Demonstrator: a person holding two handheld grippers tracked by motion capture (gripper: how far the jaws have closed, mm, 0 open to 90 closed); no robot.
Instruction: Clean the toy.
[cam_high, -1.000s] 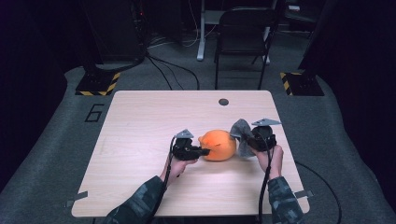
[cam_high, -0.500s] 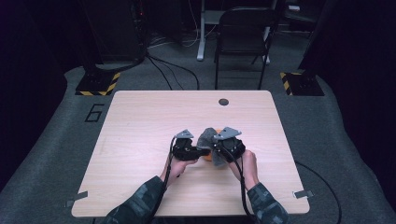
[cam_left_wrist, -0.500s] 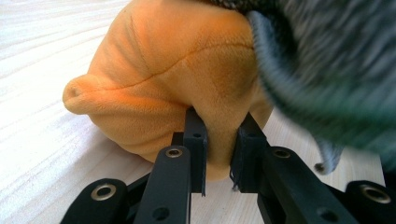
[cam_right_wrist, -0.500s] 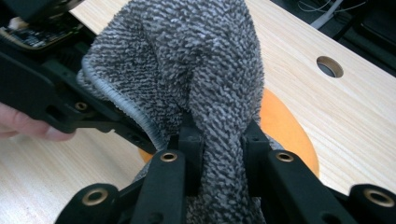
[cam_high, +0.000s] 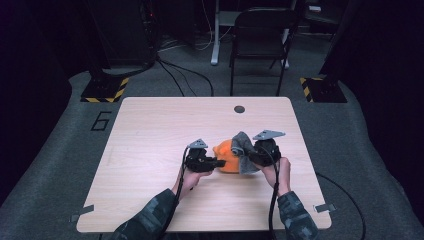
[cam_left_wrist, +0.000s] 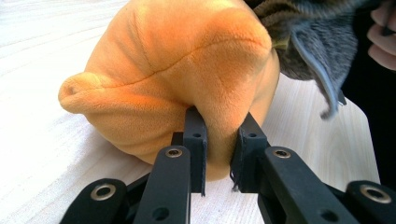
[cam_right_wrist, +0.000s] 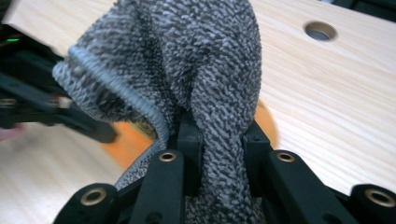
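Wiping looks like the step in hand: our left claw (cam_high: 220, 163) is clamped on a fold of the orange plush (cam_left_wrist: 187, 79), pinning it to the table (cam_high: 165, 125), while our right claw (cam_high: 248, 156) is closed tight on a bunched grey cloth (cam_right_wrist: 205, 70) that it carries against the plush's far side. In the left gripper view the plush bulges just ahead of our jaws, a pinch of its soft fabric squeezed between them, and the cloth hangs beyond it at the upper right, touching the plush's top edge. In the right gripper view the cloth rises straight out of our jaws and hides most of what lies ahead; a blurred strip of orange shows beneath it, with the left claw dark and close at the left. From above, the plush sits between the two claws, near the middle of the table's near half, with the cloth draped on its right flank. We judge the next move calls for the right claw to drag the cloth across the plush while the left claw holds firm, since the toy is light and will slide or roll otherwise. Little stands in the way: a round hole (cam_high: 239, 109) in the table lies well beyond the claws, and a chair (cam_high: 262, 45) stands off past the far edge.
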